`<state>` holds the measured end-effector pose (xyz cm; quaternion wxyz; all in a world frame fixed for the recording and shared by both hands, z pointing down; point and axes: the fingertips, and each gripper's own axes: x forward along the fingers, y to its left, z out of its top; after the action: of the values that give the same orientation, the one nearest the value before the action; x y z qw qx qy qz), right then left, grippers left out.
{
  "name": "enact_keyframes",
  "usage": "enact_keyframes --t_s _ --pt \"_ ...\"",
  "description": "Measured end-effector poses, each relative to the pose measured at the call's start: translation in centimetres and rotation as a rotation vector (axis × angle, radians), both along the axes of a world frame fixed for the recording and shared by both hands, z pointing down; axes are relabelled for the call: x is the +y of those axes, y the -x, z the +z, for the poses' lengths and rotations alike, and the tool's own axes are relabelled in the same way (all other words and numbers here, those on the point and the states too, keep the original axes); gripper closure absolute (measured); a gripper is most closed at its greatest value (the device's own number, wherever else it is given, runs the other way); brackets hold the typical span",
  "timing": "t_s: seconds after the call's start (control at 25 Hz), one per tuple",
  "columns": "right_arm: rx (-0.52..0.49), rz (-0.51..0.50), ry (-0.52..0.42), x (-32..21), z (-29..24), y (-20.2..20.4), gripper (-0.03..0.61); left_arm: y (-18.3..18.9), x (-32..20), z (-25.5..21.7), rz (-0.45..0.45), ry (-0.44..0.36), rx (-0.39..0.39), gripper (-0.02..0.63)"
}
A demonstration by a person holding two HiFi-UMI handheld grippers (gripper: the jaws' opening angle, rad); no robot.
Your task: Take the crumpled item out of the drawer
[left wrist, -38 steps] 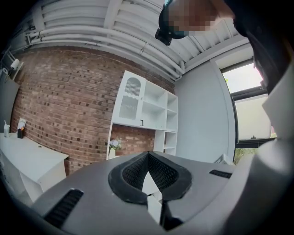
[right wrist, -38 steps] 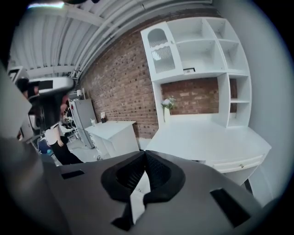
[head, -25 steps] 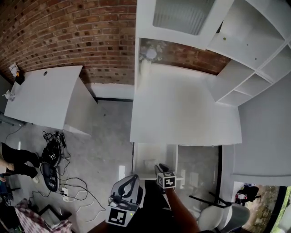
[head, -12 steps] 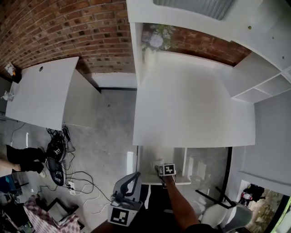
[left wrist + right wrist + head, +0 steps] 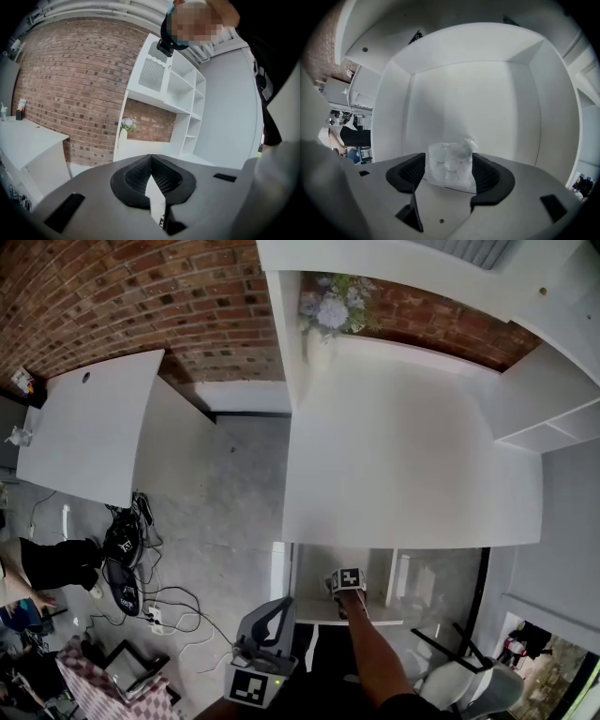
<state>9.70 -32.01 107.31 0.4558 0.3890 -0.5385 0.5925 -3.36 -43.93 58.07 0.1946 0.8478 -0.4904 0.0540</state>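
White desk against brick wall

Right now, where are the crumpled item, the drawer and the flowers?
crumpled item (image 5: 449,165): right gripper view, its middle.
drawer (image 5: 459,93): right gripper view, bare inner panel.
flowers (image 5: 333,310): head view, pale bloom.

White drawer walls boxing in right gripper on three sides; crumpled plastic bag filling gap between its opening jaws; desktop overhanging drawer.
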Motion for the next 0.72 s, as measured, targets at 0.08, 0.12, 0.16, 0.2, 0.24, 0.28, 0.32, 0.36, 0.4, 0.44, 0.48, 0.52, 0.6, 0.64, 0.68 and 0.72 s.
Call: enact_keyframes --t_s 0.08,0.12,0.16,0.2,0.24,0.28,0.32,0.36,0.4,0.44,0.48,0.52,0.6,0.64,0.68,0.72 --pt "0.01 0.003 0.018 0.6 0.8 0.0 0.252 0.4 -0.1 0.3 -0.009 0.006 -0.001 0.589" --pt "0.015 0.005 0.024 1.0 1.1 -0.1 0.252 0.5 -0.1 0.4 -0.012 0.008 -0.002 0.589" --pt "0.021 0.006 0.028 1.2 1.4 -0.2 0.257 0.6 -0.1 0.5 -0.014 0.009 -0.003 0.589" --pt "0.028 0.005 0.029 1.4 1.6 -0.3 0.264 0.7 0.0 0.6 -0.016 0.01 -0.004 0.589" --pt "0.034 0.003 0.029 1.4 1.7 -0.3 0.274 0.8 0.0 0.7 -0.017 0.012 -0.005 0.589" --pt "0.039 0.0 0.027 1.4 1.8 -0.4 0.279 0.8 0.0 0.8 -0.018 0.016 -0.008 0.589" --pt "0.045 -0.005 0.024 1.4 2.0 -0.5 0.292 0.9 0.1 0.9 -0.019 0.019 -0.011 0.589" --pt "0.05 -0.01 0.02 1.3 2.1 -0.5 0.307 1.0 0.2 0.9 -0.021 0.021 -0.011 0.589" --pt "0.053 -0.015 0.018 1.4 2.2 -0.6 0.331 1.1 0.4 0.9 -0.023 0.023 -0.011 0.589" --pt "0.05 -0.018 0.022 1.5 2.4 -0.6 0.353 1.2 0.5 1.0 -0.025 0.025 -0.01 0.589" --pt "0.042 -0.017 0.029 1.7 2.4 -0.5 0.375 1.3 0.7 1.0 -0.026 0.025 -0.011 0.589" --pt "0.031 -0.014 0.036 1.7 2.4 -0.5 0.411 1.4 0.8 1.1 -0.028 0.024 -0.012 0.589" --pt "0.008 -0.005 0.042 1.4 2.2 -0.4 0.462 1.6 1.1 1.1 -0.034 0.02 -0.014 0.589" --pt "-0.001 -0.001 0.035 1.1 1.9 -0.3 0.476 1.7 1.2 1.1 -0.037 0.017 -0.014 0.589" --pt "-0.008 0.0 0.023 0.7 1.5 -0.3 0.482 1.8 1.3 1.0 -0.039 0.012 -0.012 0.589" --pt "-0.012 -0.001 0.006 0.2 1.0 -0.4 0.483 2.0 1.5 0.8 -0.041 0.006 -0.007 0.589"
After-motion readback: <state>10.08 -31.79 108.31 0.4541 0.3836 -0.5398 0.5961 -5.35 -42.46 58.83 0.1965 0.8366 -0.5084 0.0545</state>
